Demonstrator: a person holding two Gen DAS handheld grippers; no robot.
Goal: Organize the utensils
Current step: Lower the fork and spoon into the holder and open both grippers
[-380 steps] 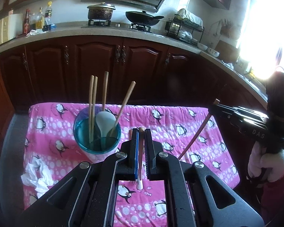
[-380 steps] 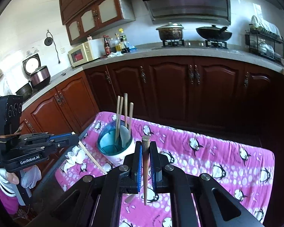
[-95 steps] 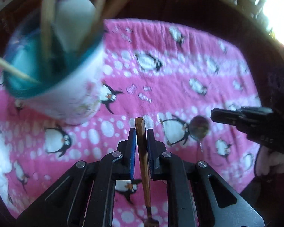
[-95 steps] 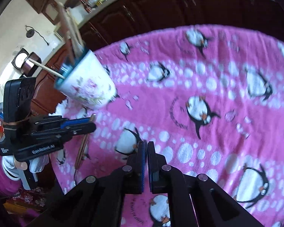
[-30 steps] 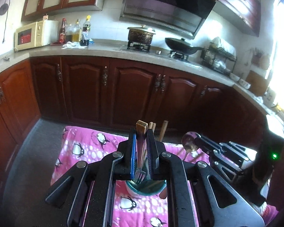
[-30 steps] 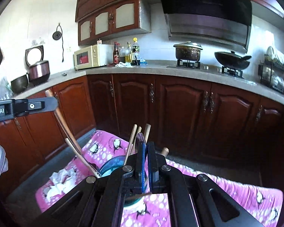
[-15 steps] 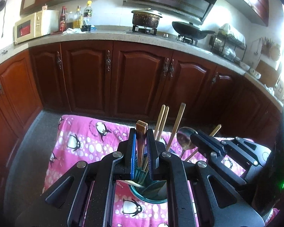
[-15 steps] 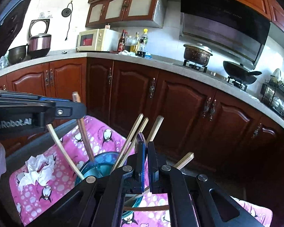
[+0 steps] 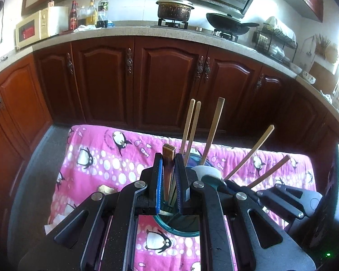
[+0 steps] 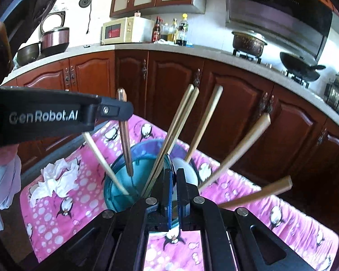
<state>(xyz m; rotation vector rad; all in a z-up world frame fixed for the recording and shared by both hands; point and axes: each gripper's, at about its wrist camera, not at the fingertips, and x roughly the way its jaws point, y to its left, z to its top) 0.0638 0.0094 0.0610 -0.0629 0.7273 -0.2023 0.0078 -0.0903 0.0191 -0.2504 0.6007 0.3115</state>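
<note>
The left tool [image 9: 168, 176] is seen closed on a flat brown-handled utensil [image 9: 168, 169], which stands almost upright between the blue pads. Its lower end goes down into the round teal plastic cup [image 10: 124, 180], but the shape of that end is hidden by the tool body and cannot be told. In the right wrist view the same utensil [image 10: 125, 140] is seen reaching into the cup, gripped near its top.

The right tool [image 10: 174, 185] is closed to a very narrow gap just above the cup's rim; whether something thin is held there is hard to make out, because the fingers cover it.

Several light wooden chopsticks [image 10: 180, 122] are leaned in the cup at different angles, and a white spoon [image 9: 206, 171] is partly hidden behind them. The cup is placed on a pink penguin-patterned cloth [image 9: 106, 155], beside crumpled white tissue [image 10: 56, 176].

On the left tool's side the words "GenRobot.AI" [image 10: 43, 116] can be read. The red label of the cream microwave oven [image 10: 126, 30] is too small to read.
</note>
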